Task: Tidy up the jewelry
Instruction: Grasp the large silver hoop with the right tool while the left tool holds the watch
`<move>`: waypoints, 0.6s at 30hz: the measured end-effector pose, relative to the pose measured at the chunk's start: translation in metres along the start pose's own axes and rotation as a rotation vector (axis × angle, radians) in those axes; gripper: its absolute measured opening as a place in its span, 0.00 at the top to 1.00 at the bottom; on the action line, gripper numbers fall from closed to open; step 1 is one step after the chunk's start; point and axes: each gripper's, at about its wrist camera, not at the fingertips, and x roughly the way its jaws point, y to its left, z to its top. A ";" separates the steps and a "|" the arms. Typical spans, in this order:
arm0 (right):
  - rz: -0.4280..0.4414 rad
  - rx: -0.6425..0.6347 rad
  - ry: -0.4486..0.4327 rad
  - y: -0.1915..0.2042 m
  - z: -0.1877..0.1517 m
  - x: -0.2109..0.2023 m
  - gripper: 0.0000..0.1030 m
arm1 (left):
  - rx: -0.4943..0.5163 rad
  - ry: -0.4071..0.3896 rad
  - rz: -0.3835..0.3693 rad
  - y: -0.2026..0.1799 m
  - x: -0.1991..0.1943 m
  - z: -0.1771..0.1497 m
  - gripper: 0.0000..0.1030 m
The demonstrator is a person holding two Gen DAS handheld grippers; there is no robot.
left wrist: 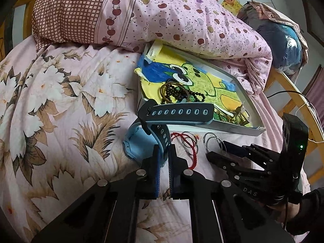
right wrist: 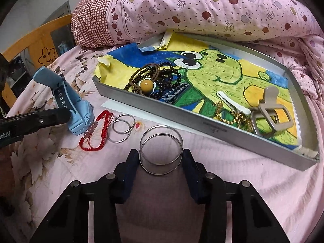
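My left gripper point(left wrist: 164, 155) is shut on the dark strap of a light-blue watch point(left wrist: 137, 139), which is lifted off the bed; the right wrist view shows that watch point(right wrist: 79, 111) too. My right gripper point(right wrist: 161, 161) is shut on two stacked silver bangles point(right wrist: 162, 130), one finger on each side. Left of them on the sheet lie a red cord bracelet point(right wrist: 95, 133) and two smaller silver rings point(right wrist: 121, 129). Behind is a metal tray point(right wrist: 202, 125) lined with a frog drawing. It holds dark bead bracelets point(right wrist: 162, 81), a gold chain point(right wrist: 232, 115) and a beige hair clip point(right wrist: 269, 111).
A pink apple-print quilt point(right wrist: 202, 10) is piled behind the tray, touching its far rim. The floral sheet point(left wrist: 60, 101) spreads to the left. A wooden bed frame point(left wrist: 293, 93) and a cable run along the right edge. A sleeve and hand point(left wrist: 303, 212) hold the right gripper.
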 end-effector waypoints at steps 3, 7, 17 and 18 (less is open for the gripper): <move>0.002 0.005 -0.003 0.002 -0.004 -0.003 0.59 | 0.004 0.001 0.002 0.000 0.000 0.000 0.96; 0.015 0.016 -0.002 0.003 -0.009 -0.009 0.59 | 0.007 -0.001 0.006 -0.001 -0.001 0.000 0.96; 0.089 0.072 -0.005 0.005 -0.028 -0.035 0.60 | 0.006 -0.003 0.030 -0.013 -0.013 -0.003 0.98; 0.096 0.077 -0.007 0.005 -0.031 -0.040 0.60 | 0.008 0.000 0.033 -0.015 -0.015 -0.004 0.99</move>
